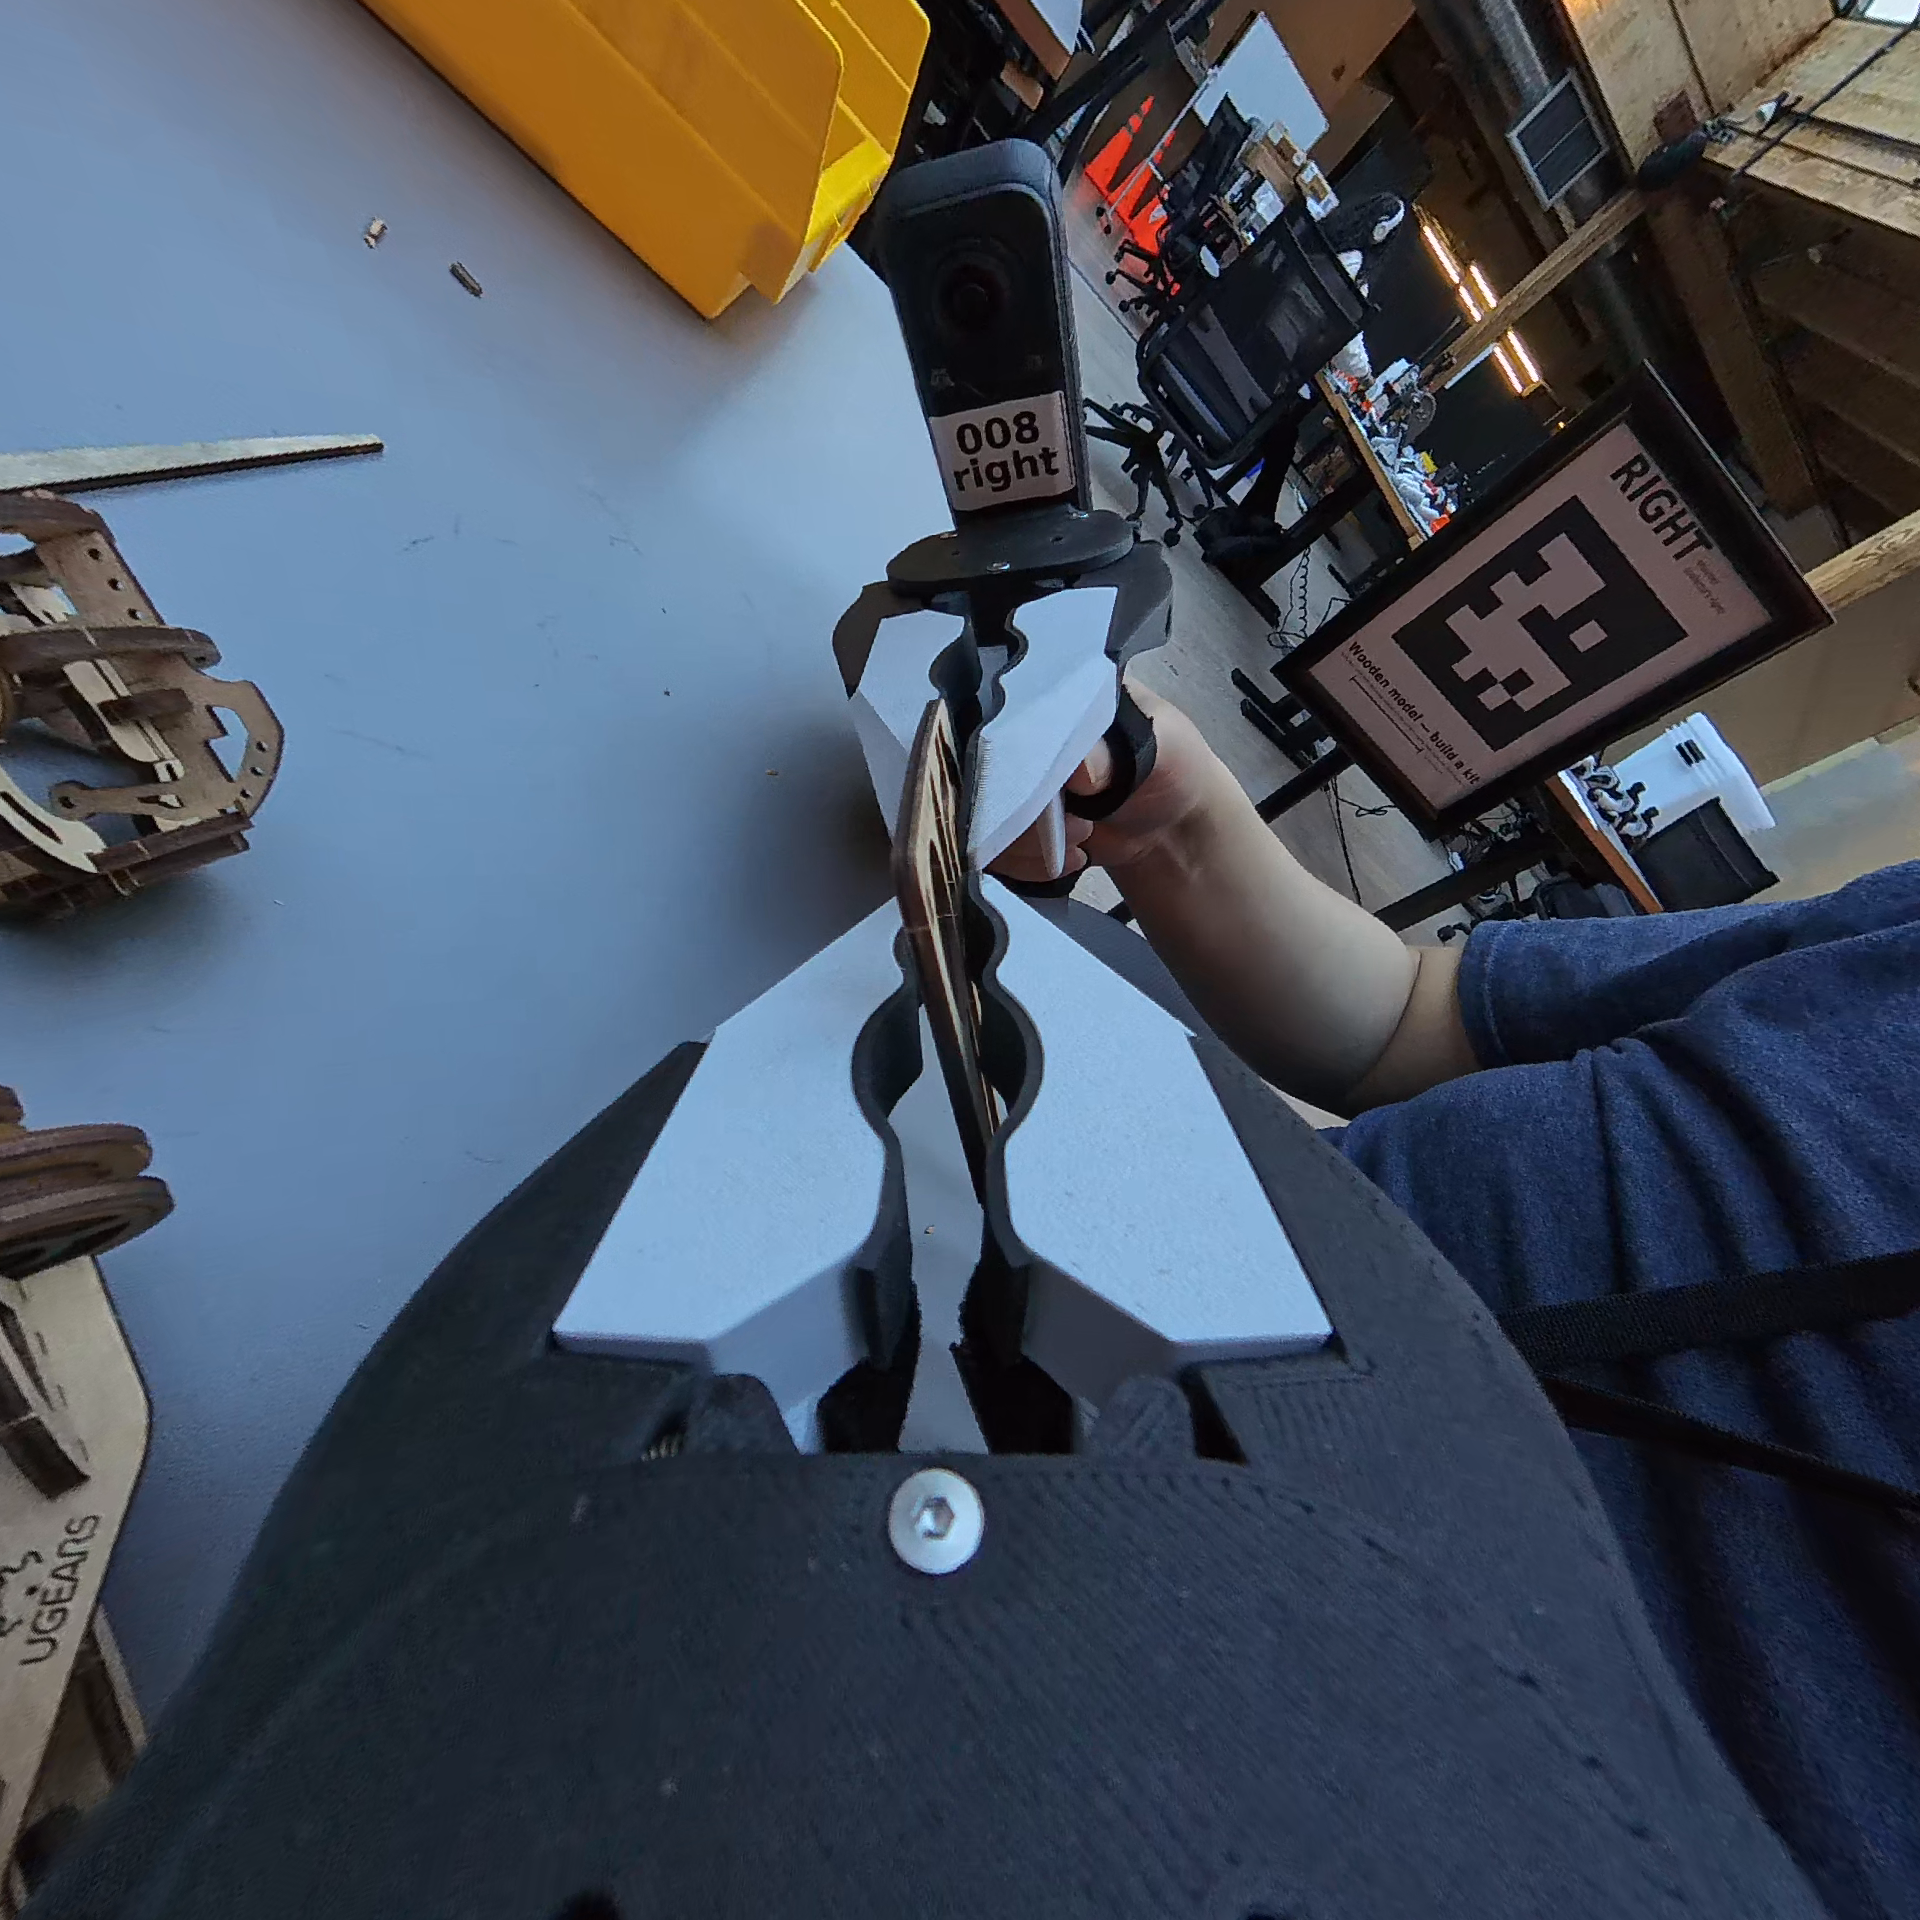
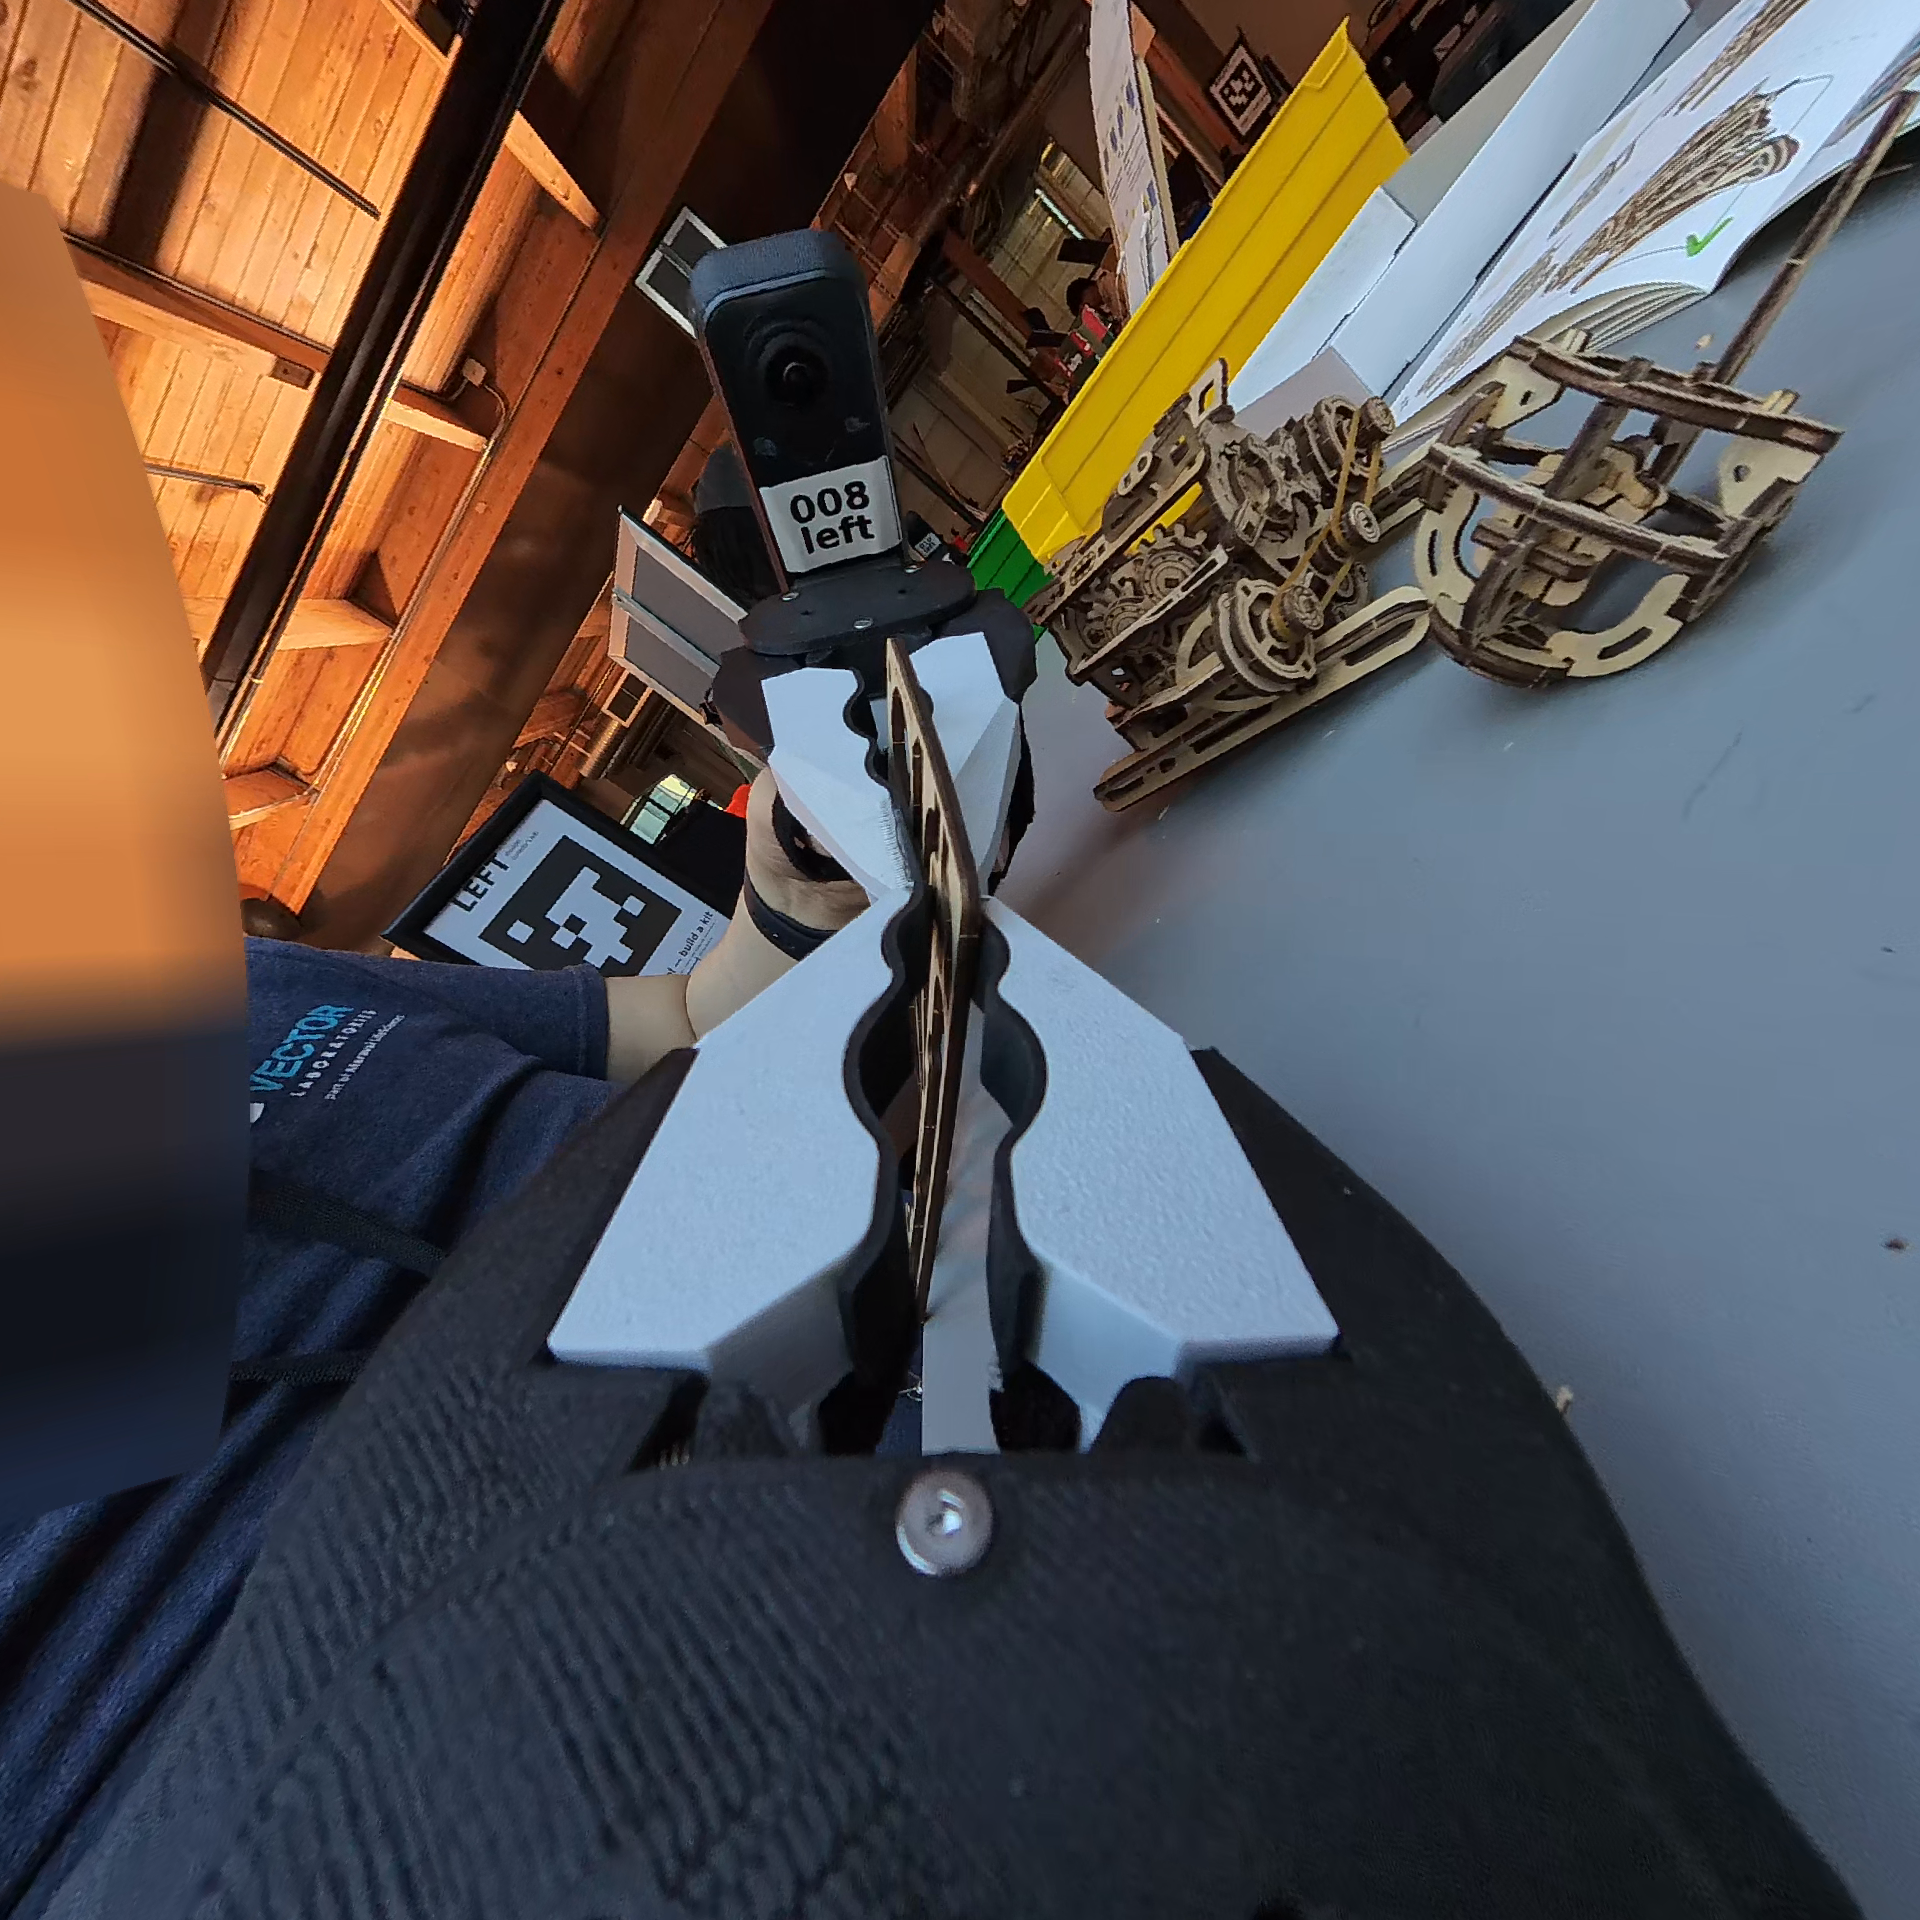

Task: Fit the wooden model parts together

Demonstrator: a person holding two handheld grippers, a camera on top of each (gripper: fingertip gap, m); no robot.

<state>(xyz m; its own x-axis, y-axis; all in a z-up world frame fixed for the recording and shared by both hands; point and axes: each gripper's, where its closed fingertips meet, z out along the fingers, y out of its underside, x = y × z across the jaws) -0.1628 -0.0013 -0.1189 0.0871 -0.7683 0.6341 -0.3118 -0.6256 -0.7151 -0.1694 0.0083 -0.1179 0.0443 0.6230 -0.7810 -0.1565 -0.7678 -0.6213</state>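
wooden sheet (image 1: 940,935) held edge-on above the grey table (image 1: 520,675), pinched at opposite ends by both claws: left claw (image 1: 948,904) clenched on its near end, right claw (image 2: 940,914) clenched on the other. built wooden models (image 2: 1236,582) stand on the table beyond, well apart from the sheet.

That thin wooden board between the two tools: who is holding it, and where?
Both. The left gripper and right gripper face each other, each pinching an opposite end of the thin wooden sheet, held edge-on above the table.
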